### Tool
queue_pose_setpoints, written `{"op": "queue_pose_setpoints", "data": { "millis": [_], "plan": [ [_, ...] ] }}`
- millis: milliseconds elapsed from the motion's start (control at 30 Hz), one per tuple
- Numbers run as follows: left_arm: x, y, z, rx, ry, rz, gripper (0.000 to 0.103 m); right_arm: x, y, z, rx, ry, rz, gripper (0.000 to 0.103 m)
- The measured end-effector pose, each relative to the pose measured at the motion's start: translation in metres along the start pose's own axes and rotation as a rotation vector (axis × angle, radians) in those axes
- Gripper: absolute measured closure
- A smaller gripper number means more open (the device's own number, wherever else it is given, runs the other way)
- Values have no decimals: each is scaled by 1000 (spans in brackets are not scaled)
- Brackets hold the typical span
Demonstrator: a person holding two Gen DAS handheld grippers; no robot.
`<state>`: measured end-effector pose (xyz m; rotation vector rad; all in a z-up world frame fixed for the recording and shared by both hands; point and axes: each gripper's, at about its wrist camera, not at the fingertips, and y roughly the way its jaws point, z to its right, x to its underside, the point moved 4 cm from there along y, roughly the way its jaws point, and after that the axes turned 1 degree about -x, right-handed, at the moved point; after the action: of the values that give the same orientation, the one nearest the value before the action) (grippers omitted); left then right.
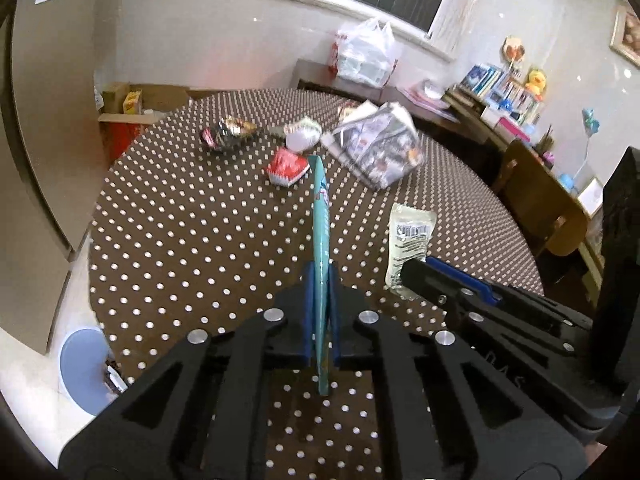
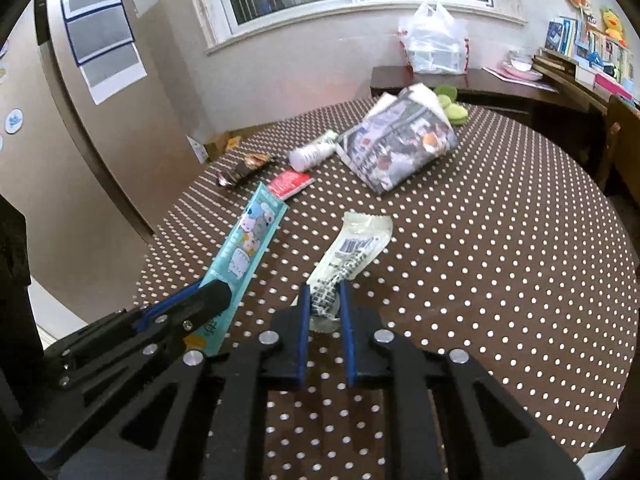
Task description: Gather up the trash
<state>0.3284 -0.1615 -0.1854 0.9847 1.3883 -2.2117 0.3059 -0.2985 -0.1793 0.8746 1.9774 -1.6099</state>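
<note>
My left gripper (image 1: 320,276) is shut on a long teal snack wrapper (image 1: 321,216), which stands edge-on between its blue pads; from the right wrist its printed face (image 2: 250,236) shows. My right gripper (image 2: 325,292) is shut on the crumpled end of a clear-white wrapper (image 2: 352,248) lying on the polka-dot table (image 2: 500,240). Farther back lie a red packet (image 2: 290,184), a white bottle (image 2: 312,154), a shiny foil wrapper (image 2: 244,168) and a folded newspaper bundle (image 2: 400,144).
A pale blue bin (image 1: 82,368) stands on the floor by the table's left edge. A wooden chair (image 1: 536,200) is at the right side. A green item (image 2: 452,108) sits behind the newspaper. A white plastic bag (image 2: 434,40) rests on the sideboard.
</note>
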Motion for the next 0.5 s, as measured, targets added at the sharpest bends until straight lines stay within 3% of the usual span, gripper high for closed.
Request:
{"op": "queue_pose_setpoints", "data": {
  "millis": [200,500],
  "plan": [
    [-6,-31,-17,-25,-33,67,96,-5,-18,-30,-65,-42,28,88],
    [5,-77,-88,-173,-136,126,96,1,-13,-109,-181,-138,22,88]
  ]
}}
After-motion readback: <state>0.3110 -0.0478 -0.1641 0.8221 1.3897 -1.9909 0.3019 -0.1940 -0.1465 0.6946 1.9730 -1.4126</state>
